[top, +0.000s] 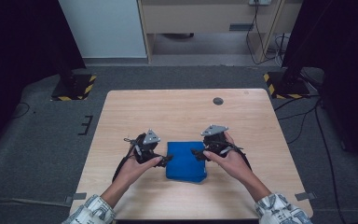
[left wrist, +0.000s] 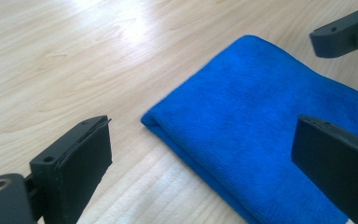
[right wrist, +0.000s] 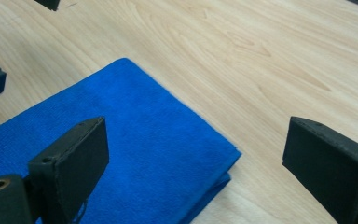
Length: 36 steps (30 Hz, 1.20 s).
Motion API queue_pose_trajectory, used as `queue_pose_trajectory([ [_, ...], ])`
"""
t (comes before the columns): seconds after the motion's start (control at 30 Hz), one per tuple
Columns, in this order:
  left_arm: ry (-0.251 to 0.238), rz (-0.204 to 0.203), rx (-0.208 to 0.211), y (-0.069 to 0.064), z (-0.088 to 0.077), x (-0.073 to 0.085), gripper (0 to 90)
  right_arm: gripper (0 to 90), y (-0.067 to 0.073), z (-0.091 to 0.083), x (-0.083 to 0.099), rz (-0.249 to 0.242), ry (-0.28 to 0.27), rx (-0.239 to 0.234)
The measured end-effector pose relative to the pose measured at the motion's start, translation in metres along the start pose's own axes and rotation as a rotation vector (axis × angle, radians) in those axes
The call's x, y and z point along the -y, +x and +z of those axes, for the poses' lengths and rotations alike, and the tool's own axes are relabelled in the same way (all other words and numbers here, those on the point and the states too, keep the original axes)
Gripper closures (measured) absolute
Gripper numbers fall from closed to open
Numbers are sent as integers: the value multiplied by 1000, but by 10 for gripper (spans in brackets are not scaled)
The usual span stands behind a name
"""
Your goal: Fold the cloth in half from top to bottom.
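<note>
A blue cloth (top: 185, 161), folded into a thick rectangle, lies flat on the wooden table (top: 186, 112) near its front. My left gripper (top: 167, 159) is at the cloth's left edge and stands open. In the left gripper view the cloth's (left wrist: 261, 121) folded corner lies between the wide-apart jaws of the left gripper (left wrist: 203, 135). My right gripper (top: 196, 153) is open at the cloth's upper right edge. In the right gripper view, the right gripper (right wrist: 196, 126) straddles a corner of the cloth (right wrist: 121, 140). Neither holds the cloth.
A small round grommet (top: 218, 101) sits in the tabletop toward the far edge. Two dark stands with yellow-black striped bases (top: 74, 86) (top: 284, 84) flank the table's far corners. Cables (top: 303, 116) trail on the grey floor at right.
</note>
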<state>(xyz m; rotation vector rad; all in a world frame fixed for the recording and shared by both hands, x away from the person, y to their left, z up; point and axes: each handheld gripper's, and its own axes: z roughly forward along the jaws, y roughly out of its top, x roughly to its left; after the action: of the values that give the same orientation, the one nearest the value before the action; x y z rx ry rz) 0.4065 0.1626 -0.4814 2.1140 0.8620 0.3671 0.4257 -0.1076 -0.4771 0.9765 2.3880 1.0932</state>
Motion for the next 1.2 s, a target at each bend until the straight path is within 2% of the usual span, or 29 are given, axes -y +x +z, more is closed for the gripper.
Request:
queue_pose_trajectory([
  [0.4, 0, -15, -52, 22, -7, -2, 49, 71, -15, -6, -5, 14, -19, 40],
  [0.77, -7, -55, -94, 44, -18, 3, 50, 71, -31, -16, -4, 43, -39, 70],
  [0.93, -14, -69, -117, 54, -24, 6, 50, 71, -43, -24, 1, 61, -46, 95],
  [1.2, -4, -93, -155, 73, -32, 15, 50, 72, -71, -36, 14, 123, -60, 155],
])
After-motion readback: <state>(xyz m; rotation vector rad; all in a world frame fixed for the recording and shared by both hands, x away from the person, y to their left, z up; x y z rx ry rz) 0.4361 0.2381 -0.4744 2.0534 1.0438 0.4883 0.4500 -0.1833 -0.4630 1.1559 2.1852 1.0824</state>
